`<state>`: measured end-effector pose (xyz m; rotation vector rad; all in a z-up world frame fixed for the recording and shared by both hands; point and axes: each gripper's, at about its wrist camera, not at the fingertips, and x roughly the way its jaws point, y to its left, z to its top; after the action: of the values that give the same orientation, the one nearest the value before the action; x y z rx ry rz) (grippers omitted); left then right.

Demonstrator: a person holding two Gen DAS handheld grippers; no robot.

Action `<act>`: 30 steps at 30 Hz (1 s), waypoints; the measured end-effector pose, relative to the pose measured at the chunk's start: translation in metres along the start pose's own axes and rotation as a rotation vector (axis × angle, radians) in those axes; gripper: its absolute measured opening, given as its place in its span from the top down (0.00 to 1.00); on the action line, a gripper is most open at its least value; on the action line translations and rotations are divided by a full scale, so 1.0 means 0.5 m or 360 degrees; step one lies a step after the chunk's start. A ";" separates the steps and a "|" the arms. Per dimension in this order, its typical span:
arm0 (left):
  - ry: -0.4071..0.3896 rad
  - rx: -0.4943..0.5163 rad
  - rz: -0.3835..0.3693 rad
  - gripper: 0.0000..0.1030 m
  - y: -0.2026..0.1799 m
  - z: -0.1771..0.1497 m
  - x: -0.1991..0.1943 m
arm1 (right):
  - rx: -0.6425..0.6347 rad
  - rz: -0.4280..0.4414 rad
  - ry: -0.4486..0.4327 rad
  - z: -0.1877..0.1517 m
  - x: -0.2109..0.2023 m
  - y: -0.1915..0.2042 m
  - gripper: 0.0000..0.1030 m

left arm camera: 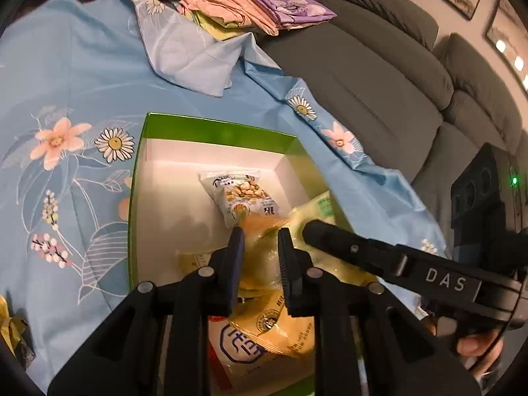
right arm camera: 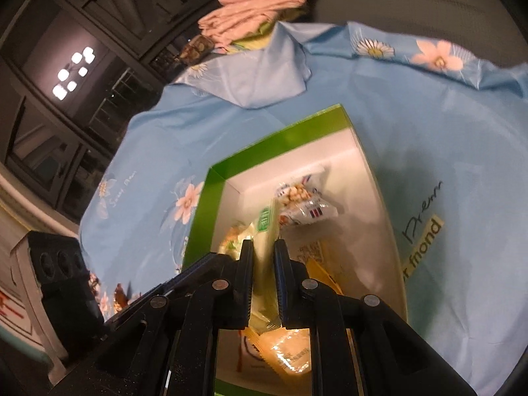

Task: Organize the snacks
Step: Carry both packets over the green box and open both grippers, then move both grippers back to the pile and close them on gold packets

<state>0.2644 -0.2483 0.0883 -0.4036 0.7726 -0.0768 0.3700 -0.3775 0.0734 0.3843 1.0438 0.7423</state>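
Since both packets are already hanging over the green box [left arm camera: 211,130], they're best lowered flat, not dropped. A yellow snack packet [left arm camera: 260,247] is pinched by the left gripper [left arm camera: 260,234], a pale green-labelled packet [right arm camera: 264,231] by the right gripper [right arm camera: 264,244]; the peanut pack [left arm camera: 241,194] is parked near the box's far wall.

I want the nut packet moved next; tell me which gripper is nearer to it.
Left. The left gripper, holding a yellow snack bag, sits just short of the nut packet. The right gripper, gripping a pale packet, is slightly farther back inside the green box.
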 end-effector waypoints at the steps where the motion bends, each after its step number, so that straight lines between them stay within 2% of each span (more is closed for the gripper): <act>1: 0.0000 -0.0008 -0.0002 0.73 0.001 0.000 0.001 | 0.0001 -0.0042 0.0019 -0.001 0.003 -0.001 0.86; 2: -0.0005 -0.0026 0.0013 0.70 0.002 0.000 -0.001 | -0.0001 -0.0082 0.0023 0.000 0.005 -0.001 0.86; 3: -0.0007 -0.0036 0.0042 0.55 0.004 0.002 -0.002 | 0.0003 -0.0120 0.0015 0.002 0.005 -0.003 0.86; 4: -0.0017 -0.0049 0.0099 0.34 0.006 0.002 -0.007 | 0.0013 -0.0171 -0.0012 0.004 -0.002 -0.006 0.86; 5: -0.0054 -0.0067 0.0157 0.23 0.011 0.001 -0.017 | 0.0024 -0.0187 -0.0027 0.002 -0.009 -0.008 0.85; 6: -0.0112 -0.0088 0.0178 0.05 0.018 0.000 -0.031 | 0.0043 -0.0188 -0.0036 0.004 -0.015 -0.013 0.80; 7: -0.0166 -0.0108 0.0163 0.01 0.023 -0.002 -0.045 | 0.0073 -0.0161 -0.0041 0.003 -0.025 -0.016 0.73; 9: -0.0272 -0.0168 0.0077 0.00 0.038 -0.007 -0.084 | 0.0128 -0.0078 -0.0081 -0.003 -0.043 -0.015 0.24; 10: -0.0287 -0.0183 0.0064 0.00 0.042 -0.008 -0.099 | 0.0152 -0.0027 -0.0125 -0.008 -0.055 -0.011 0.16; 12: -0.0329 -0.0168 0.0084 0.00 0.043 -0.008 -0.133 | 0.0140 0.0027 -0.0153 -0.011 -0.067 0.008 0.14; 14: -0.0393 -0.0077 0.0123 0.00 0.037 -0.014 -0.178 | 0.0080 0.0050 -0.0156 -0.016 -0.076 0.044 0.13; 16: -0.0473 0.0019 0.0147 0.00 0.035 -0.025 -0.225 | 0.0021 0.0088 -0.0172 -0.029 -0.085 0.088 0.08; 19: -0.0596 0.0080 0.0253 0.00 0.050 -0.046 -0.293 | -0.0084 0.0137 -0.0146 -0.043 -0.078 0.153 0.05; 22: -0.0661 0.0077 0.0354 0.00 0.091 -0.072 -0.357 | -0.0211 0.0193 -0.0081 -0.064 -0.054 0.225 0.02; 27: -0.0664 0.0003 0.0563 0.00 0.194 -0.124 -0.429 | -0.0331 0.0294 0.0126 -0.111 0.030 0.323 0.01; 30: -0.0598 -0.0140 0.0514 0.00 0.279 -0.156 -0.432 | -0.0339 0.0313 0.0286 -0.138 0.090 0.350 0.01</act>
<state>0.0445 -0.0992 0.1284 -0.3585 0.4620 0.3286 0.2583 -0.2265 0.1196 0.2417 1.0919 1.0698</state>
